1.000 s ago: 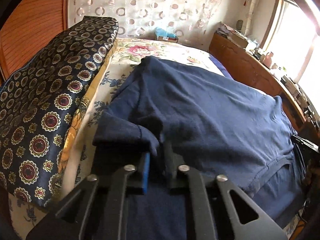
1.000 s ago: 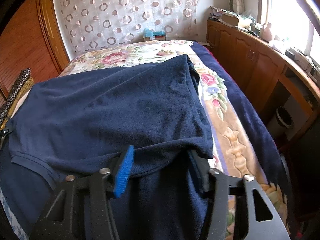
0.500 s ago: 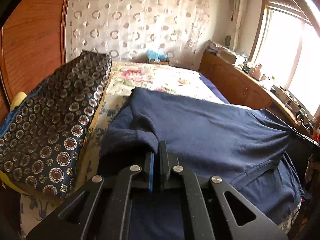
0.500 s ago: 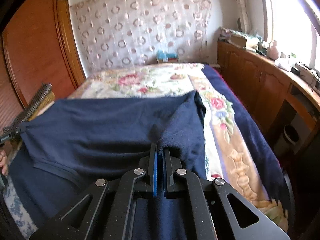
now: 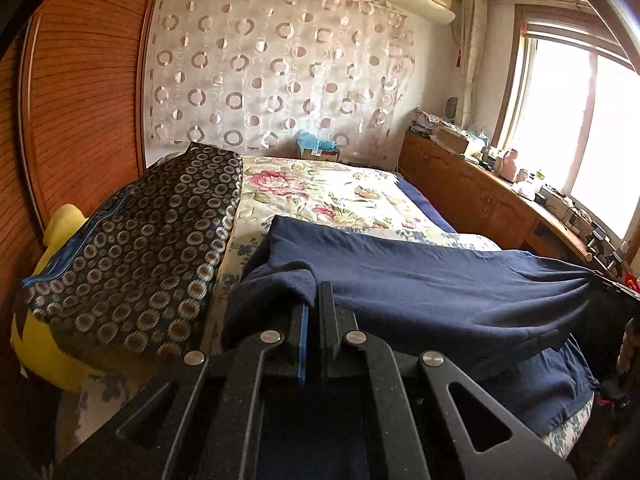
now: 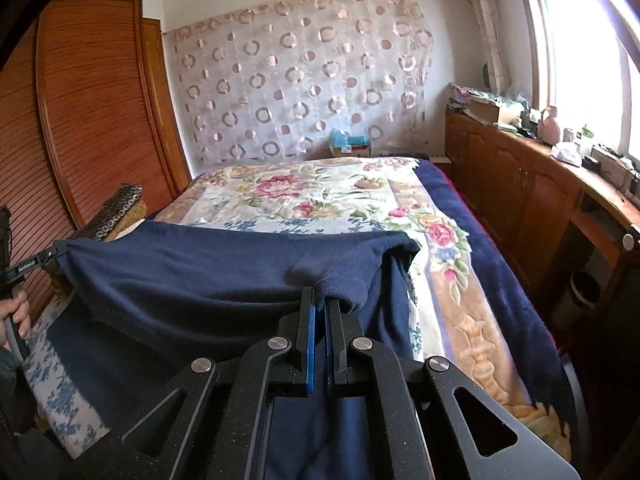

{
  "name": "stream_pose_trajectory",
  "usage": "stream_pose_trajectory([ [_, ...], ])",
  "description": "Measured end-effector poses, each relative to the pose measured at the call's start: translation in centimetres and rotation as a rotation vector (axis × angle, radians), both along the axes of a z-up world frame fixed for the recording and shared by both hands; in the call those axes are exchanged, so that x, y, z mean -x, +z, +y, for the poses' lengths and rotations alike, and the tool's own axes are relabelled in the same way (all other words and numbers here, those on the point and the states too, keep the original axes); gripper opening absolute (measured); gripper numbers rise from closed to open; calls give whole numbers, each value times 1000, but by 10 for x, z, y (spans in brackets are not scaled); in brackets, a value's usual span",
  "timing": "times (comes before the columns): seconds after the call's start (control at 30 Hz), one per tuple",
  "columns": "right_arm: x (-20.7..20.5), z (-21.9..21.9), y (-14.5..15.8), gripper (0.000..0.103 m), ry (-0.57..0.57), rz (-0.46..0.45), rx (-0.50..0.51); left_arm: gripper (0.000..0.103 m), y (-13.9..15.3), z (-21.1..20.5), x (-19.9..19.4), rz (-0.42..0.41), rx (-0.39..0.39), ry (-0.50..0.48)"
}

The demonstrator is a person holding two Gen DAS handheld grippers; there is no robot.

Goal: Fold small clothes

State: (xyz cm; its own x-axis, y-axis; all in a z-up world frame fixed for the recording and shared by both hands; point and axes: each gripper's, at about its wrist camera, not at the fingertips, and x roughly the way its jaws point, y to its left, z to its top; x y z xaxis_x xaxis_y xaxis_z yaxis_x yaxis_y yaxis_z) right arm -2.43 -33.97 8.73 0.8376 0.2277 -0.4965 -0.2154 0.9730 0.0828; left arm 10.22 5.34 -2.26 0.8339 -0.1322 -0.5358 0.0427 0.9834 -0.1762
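**Risks While the Navy Garment Is Held Lifted Between Two Grips**

Left hand-held gripper (image 5: 314,304): the jaws are closed on a bunched corner of the navy garment (image 5: 420,280). The pinch holds only a small roll of cloth at the fingertips. If that roll is shallow, tension across the span is likely to pull it free, and the left edge would drop onto the bed (image 5: 320,192). At 9 o'clock from this grip lies a patterned cushion (image 5: 152,248), close to the hanging cloth; a sideways swing could drag the garment against it and skew the fold line.

Garment: it hangs as a taut span between both grips, above the floral bed cover, while its lower part rests on the near end of the bed. A seam or hem band shows at 4 o'clock in the left wrist view. Uneven height between the two grips would likely lay the fold crooked. Excess pull may stretch the knit.

Right hand-held gripper (image 6: 320,308): its jaws have just closed, and a thick lump of the same garment is clamped between them. The lump appears to include more than one layer; if so, the fold may trap a hidden crease. At 3 o'clock the bed edge is near, so cloth released there could slide to the floor.
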Motion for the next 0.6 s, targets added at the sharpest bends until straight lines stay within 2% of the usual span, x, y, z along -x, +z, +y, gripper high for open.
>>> stream_pose_trajectory([
  [0.27, 24, -6, 3, 3, 34, 4, 39, 5, -1, 3, 35, -5, -9, 2],
  [0.33, 31, -9, 6, 3, 41, 5, 44, 5, 0, 9, 42, 2, 11, -2],
  [0.4, 35, -10, 6, 3, 36, 12, 58, 5, -2, 13, 47, 15, 30, -4],
  [0.6, 37, -7, 3, 3, 55, 58, 98, 5, -18, 14, 57, 72, 4, -6],
])
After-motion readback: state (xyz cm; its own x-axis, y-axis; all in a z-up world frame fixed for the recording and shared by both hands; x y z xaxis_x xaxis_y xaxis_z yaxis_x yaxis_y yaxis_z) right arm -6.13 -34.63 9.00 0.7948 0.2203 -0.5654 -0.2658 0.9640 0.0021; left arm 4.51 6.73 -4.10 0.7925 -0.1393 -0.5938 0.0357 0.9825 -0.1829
